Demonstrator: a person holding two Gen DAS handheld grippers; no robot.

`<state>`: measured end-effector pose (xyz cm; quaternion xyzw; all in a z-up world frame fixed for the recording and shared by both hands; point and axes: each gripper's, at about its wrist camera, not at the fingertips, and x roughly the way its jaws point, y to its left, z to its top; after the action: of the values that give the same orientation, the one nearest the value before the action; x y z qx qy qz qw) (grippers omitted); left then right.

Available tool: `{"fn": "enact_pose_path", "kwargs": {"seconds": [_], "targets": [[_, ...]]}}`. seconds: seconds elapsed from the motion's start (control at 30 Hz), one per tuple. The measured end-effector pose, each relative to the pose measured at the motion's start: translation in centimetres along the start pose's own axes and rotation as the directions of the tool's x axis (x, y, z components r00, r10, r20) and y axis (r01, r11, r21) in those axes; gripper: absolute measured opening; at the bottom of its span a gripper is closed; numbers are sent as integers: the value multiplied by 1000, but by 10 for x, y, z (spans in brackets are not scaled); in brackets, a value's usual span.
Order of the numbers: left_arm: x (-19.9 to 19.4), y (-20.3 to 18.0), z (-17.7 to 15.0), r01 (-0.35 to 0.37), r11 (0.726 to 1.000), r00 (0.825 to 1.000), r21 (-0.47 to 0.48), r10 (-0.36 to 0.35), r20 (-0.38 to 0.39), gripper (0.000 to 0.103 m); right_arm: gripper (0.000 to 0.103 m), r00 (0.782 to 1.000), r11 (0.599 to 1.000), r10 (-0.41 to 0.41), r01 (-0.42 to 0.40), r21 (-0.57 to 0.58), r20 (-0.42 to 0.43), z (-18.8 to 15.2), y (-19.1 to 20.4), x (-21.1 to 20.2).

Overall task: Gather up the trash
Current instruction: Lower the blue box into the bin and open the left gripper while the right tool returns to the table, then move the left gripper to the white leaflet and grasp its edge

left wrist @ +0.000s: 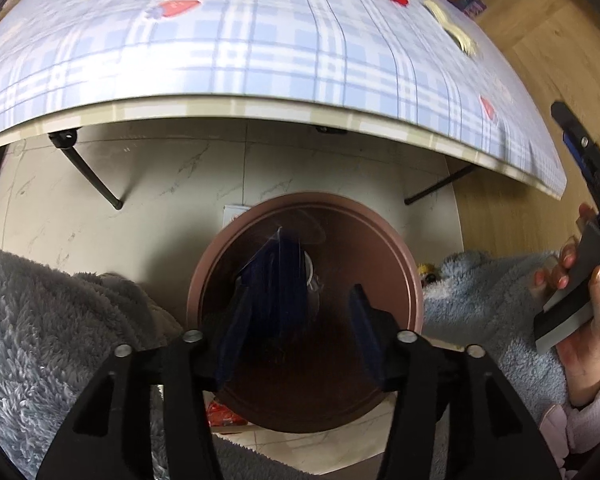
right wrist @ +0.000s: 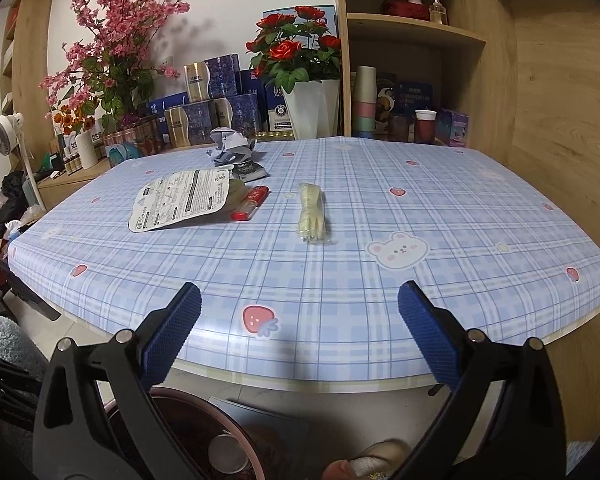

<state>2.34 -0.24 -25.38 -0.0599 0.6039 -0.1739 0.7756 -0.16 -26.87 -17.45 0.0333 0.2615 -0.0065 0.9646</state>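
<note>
My left gripper points down into a round brown bin on the floor, jaws open. A dark blue crinkled wrapper hangs loose against the left finger, and the right pad stands clear of it. My right gripper is open and empty over the near edge of the plaid table. On the table lie a white printed package, a red tube, a yellowish plastic-wrapped item, a dark sachet and crumpled paper.
The bin sits under the table's front edge with a white cup in it. Folding table legs stand on the tiled floor. Flower pots, boxes and shelves crowd the far side. A hand and fleece sleeves flank the bin.
</note>
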Motion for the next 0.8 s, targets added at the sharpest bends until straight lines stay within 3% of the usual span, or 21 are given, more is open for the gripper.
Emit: {"fn": "enact_pose_path", "kwargs": {"seconds": [0.2, 0.37, 0.6, 0.8], "targets": [[-15, 10, 3, 8, 999, 997, -52, -4, 75, 68, 97, 1000, 1000, -11, 11, -7, -8, 0, 1, 2], [-39, 21, 8, 27, 993, 984, -119, -5, 180, 81, 97, 1000, 1000, -19, 19, -12, -15, -1, 2, 3], [-78, 35, 24, 35, 983, 940, -183, 30, 341, 89, 97, 999, 1000, -28, 28, -13, -16, 1, 3, 7], [-102, 38, 47, 16, 987, 909, -163, 53, 414, 91, 97, 1000, 1000, -18, 18, -8, 4, 9, 5, 11]]}}
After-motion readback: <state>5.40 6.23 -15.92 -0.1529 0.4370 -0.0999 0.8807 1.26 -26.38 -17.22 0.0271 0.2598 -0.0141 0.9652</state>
